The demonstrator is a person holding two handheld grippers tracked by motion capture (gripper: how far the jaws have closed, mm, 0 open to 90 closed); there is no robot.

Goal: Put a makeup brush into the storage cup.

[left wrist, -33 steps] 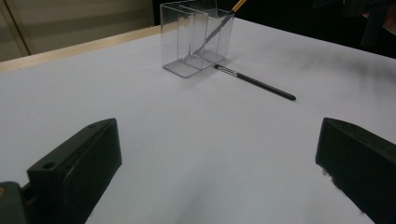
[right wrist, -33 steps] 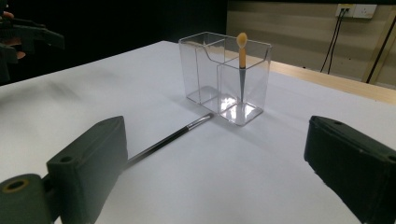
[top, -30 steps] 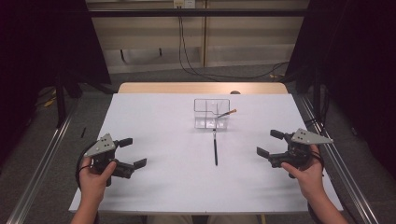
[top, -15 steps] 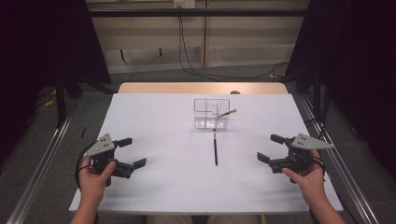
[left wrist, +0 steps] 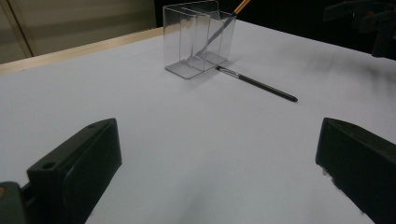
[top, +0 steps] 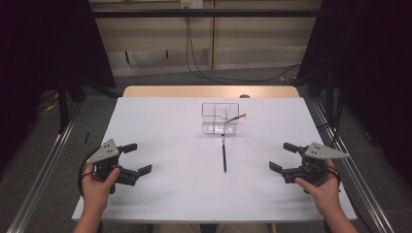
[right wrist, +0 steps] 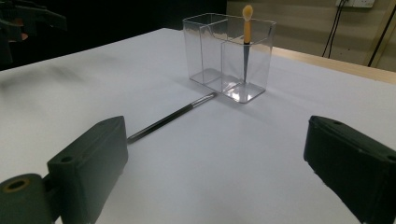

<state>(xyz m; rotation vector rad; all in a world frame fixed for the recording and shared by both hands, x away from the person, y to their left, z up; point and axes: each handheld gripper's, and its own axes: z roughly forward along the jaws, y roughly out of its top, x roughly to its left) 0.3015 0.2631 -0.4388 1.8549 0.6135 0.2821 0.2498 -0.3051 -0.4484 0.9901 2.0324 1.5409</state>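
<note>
A clear plastic organizer (top: 214, 116) with several compartments stands at the middle back of the white table (top: 165, 121). An orange-tipped brush (top: 237, 117) leans in its right compartment. In front of the box a thin black brush (top: 224, 154) lies flat, pointing at it. My left gripper (top: 138, 158) is open and holds nothing at the near left. My right gripper (top: 282, 157) is open and holds nothing at the near right. In the left gripper view, the organizer (left wrist: 187, 42) and black brush (left wrist: 259, 84) lie far ahead of the wide jaws. The right gripper view shows the organizer (right wrist: 212, 51), orange-tipped brush (right wrist: 246, 23) and black brush (right wrist: 168, 117).
A wooden strip (top: 209, 91) edges the table's far side. Metal rails (top: 43, 165) run along the floor on both sides, and cables (top: 228, 77) lie on the floor behind. Dark curtains stand at the left and right.
My right gripper has drifted slightly nearer to the person. The left gripper, the brushes and the organizer have stayed put.
</note>
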